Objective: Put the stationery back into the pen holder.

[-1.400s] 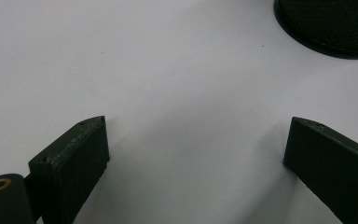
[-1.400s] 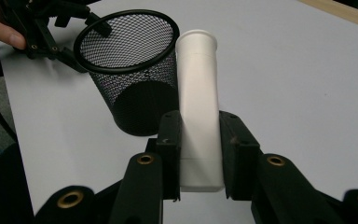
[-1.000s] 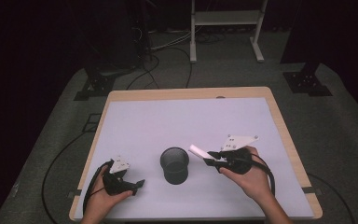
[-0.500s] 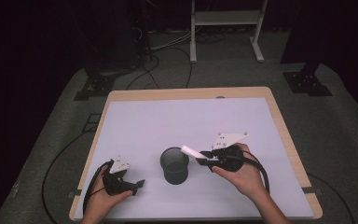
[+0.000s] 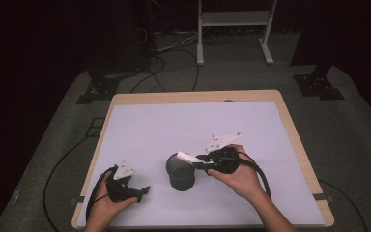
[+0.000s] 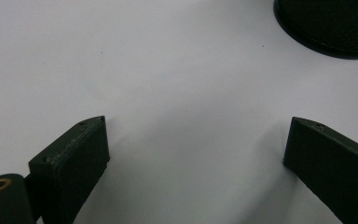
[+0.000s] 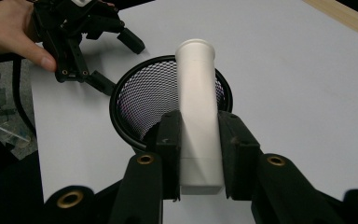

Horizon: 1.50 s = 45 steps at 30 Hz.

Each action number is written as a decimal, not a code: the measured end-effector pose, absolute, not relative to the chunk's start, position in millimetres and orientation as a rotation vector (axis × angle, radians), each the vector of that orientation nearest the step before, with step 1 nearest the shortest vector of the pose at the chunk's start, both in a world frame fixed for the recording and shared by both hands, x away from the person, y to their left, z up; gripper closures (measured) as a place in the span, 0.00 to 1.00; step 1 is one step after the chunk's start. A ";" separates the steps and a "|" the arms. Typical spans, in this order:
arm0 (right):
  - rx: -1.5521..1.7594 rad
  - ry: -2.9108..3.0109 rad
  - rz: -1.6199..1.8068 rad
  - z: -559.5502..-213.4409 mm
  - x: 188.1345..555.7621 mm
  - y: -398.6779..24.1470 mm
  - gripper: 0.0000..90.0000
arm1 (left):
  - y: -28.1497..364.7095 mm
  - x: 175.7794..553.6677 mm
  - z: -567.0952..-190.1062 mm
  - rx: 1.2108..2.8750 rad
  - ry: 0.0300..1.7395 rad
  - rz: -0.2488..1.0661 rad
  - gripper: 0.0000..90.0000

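A black mesh cup (image 5: 180,173) stands upright on the white table top (image 5: 193,125), near its front middle. My right gripper (image 5: 199,161) is shut on a white tube (image 5: 187,157), holding it level over the cup's right rim. In the right gripper view the white tube (image 7: 198,112) sits clamped between the black pads (image 7: 237,149) and points across the open mesh cup (image 7: 154,93). My left gripper (image 5: 142,192) rests open at the front left of the table. In the left gripper view its jaws stand wide apart over bare white surface, with the cup's edge (image 6: 328,23) at the top right.
The table has a wooden rim (image 5: 297,140). A cable (image 5: 258,169) trails from the right gripper across the person's hand. Beyond the table lie grey floor, cables and a metal stand (image 5: 234,29).
My right gripper has carried the white tube leftward from the right of the cup until it is over the cup's rim. The left gripper has stayed put.
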State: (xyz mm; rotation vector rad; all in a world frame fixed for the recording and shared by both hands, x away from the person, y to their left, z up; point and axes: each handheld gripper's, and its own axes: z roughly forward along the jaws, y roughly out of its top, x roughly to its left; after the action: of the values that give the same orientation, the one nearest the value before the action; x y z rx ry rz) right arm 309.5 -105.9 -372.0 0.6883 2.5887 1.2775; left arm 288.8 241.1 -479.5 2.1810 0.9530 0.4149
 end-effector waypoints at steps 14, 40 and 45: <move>0.686 2.620 1.244 -373.2 316.4 -92.6 0.78 | 241.2 288.8 -479.5 2.181 0.953 0.414 0.06; 0.658 2.643 1.258 -374.7 323.7 -72.8 0.78 | 241.0 288.8 -479.6 2.177 0.956 0.413 0.06; 0.657 2.649 1.260 -374.9 327.8 -67.6 0.83 | 241.0 288.8 -479.6 2.178 0.955 0.413 0.06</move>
State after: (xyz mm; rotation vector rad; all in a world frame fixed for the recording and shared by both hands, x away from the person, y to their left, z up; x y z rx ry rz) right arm 327.8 -67.6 -374.9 0.6571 2.6486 1.2599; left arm 288.8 241.0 -479.6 2.1777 0.9552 0.4131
